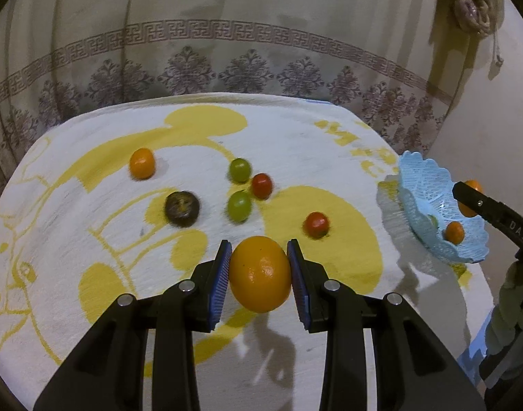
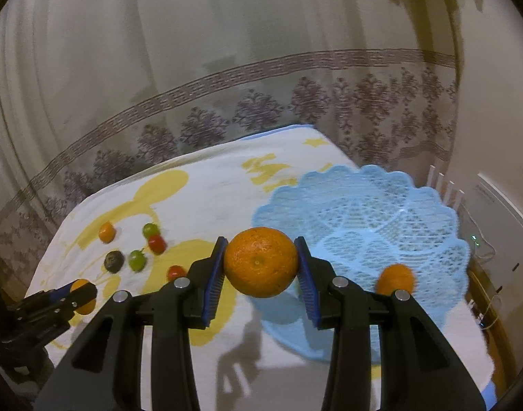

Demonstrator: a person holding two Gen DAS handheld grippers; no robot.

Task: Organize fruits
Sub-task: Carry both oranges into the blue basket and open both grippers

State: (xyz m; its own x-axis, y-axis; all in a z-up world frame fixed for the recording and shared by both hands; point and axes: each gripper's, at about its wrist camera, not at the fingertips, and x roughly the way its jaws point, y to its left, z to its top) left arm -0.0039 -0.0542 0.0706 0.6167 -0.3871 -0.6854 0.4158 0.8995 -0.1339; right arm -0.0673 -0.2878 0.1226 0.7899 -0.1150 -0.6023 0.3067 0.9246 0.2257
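Note:
My left gripper (image 1: 259, 260) is shut on a smooth yellow-orange fruit (image 1: 259, 274), held above the cloth. My right gripper (image 2: 260, 262) is shut on a dimpled orange (image 2: 260, 262) just left of the light blue lattice basket (image 2: 364, 226), above its near-left rim. One small orange (image 2: 395, 279) lies in the basket. Loose on the cloth lie a small orange (image 1: 142, 163), two green fruits (image 1: 240, 170) (image 1: 239, 206), two red fruits (image 1: 262, 185) (image 1: 316, 224) and a dark round fruit (image 1: 181, 208). The left wrist view shows the basket (image 1: 429, 205) at the right with the right gripper's black finger over it.
A white cloth with yellow cartoon print (image 1: 295, 144) covers the table. A patterned curtain (image 1: 227, 34) hangs close behind its far edge. A white appliance and cables (image 2: 494, 212) stand to the right of the basket. The table's right edge is near the basket.

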